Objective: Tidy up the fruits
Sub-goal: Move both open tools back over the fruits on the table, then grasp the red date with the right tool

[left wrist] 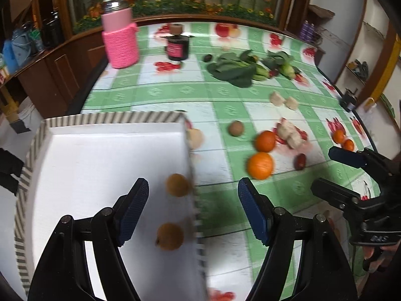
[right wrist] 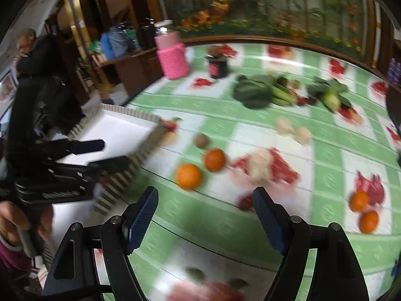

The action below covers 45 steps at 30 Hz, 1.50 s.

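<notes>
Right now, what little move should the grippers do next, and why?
Probably reach the open right gripper toward the nearest round orange fruit on the green checked tablecloth. Both grippers are empty, and the white striped-rim tray holds only two brown round fruits.

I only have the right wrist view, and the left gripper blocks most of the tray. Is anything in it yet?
Observer: Yes. The left wrist view shows two brown round fruits inside the striped tray.
Operator: Is the left gripper carrying a third?
Observer: No. The left gripper is open with nothing pinched between its fingers.
Operator: Where in the tray do the two lie?
Observer: Both lie close to the wall nearest the oranges. The rest of the tray floor is bare white.
</notes>
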Each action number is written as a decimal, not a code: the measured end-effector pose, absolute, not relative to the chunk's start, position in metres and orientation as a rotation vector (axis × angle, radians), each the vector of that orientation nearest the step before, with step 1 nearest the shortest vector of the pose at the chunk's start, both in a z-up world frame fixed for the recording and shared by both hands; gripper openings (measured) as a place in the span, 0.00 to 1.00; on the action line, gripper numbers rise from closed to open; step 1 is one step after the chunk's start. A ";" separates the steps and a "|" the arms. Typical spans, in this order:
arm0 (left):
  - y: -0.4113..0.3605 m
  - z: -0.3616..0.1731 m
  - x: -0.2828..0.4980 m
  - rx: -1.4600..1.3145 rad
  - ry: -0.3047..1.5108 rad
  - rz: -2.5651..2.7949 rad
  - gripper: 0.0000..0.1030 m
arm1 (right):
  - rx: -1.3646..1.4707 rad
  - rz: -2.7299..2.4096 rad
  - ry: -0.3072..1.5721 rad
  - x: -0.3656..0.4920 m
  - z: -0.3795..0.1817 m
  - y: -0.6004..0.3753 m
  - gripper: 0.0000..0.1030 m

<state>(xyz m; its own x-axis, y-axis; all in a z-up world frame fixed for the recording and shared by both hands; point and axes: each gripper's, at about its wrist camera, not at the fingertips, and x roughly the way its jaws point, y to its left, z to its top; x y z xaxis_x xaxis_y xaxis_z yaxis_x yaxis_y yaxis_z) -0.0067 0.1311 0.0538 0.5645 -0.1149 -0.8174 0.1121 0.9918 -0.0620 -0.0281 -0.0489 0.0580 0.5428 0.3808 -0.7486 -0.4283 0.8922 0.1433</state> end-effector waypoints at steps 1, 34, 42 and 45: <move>0.126 0.053 -0.008 -0.001 0.965 -0.142 0.71 | -0.055 0.467 0.882 -0.029 0.055 -0.057 0.77; 0.056 0.037 0.012 0.091 0.996 -0.179 0.78 | -0.111 0.505 0.927 -0.005 0.020 -0.086 0.62; 0.057 0.030 0.018 0.097 1.003 -0.176 0.78 | -0.150 0.497 0.923 0.000 0.019 -0.081 0.59; 0.057 0.030 0.019 0.102 1.005 -0.176 0.78 | -0.170 0.499 0.923 0.000 0.018 -0.079 0.59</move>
